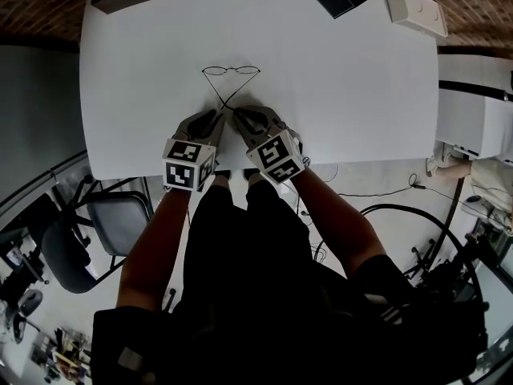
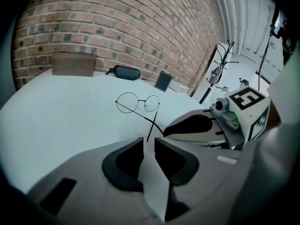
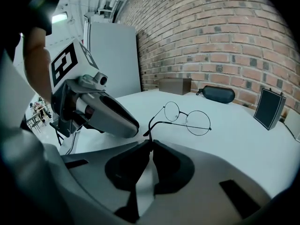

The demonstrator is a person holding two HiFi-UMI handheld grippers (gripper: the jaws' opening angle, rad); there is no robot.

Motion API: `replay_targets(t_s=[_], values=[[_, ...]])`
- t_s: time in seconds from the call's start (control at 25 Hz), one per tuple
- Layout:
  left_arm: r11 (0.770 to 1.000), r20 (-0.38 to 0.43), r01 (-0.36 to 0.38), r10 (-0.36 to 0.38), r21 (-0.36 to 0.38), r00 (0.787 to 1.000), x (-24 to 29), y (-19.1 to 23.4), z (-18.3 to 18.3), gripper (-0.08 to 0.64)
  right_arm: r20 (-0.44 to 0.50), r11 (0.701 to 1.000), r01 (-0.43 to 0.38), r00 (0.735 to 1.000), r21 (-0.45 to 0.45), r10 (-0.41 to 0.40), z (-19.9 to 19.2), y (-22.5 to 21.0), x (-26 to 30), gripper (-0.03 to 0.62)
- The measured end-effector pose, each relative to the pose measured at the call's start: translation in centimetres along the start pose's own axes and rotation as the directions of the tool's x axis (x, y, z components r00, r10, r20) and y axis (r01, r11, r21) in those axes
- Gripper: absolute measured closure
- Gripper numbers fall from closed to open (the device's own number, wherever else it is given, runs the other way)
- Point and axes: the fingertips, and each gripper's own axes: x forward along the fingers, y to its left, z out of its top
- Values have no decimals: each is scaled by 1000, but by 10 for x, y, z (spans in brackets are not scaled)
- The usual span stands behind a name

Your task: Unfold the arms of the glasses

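Right tool [image 3: 150,144] pinches glasses [image 3: 182,113] arm; left tool [image 2: 149,143] parted, seemingly empty.

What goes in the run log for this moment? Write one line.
thin black round wire-frame glasses: on white table, arms crossed | left gripper: open, arm tip at jaws | right gripper: shut on other arm tip

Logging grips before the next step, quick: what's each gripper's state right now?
Left gripper: jaws open; one arm tip of the glasses at the gap, unpinched.
Right gripper: jaws closed on the other arm's tip.
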Motion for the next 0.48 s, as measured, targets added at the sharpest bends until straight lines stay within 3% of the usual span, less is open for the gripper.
replay_targets(t_s=[0.16, 0.32, 0.48], values=[[996, 57, -58, 63, -70, 996, -9, 15, 13, 494, -19, 1000, 7, 1000, -26, -8, -1, 3, 2, 568], [983, 107, -162, 171, -90, 979, -12, 29, 34, 494, -6, 999, 32, 999, 44, -32, 6, -1, -3, 566], [980, 115, -164, 176, -111, 978, -9, 26, 42, 494, 7, 985, 86, 996, 151, -88, 15, -12, -7, 552]])
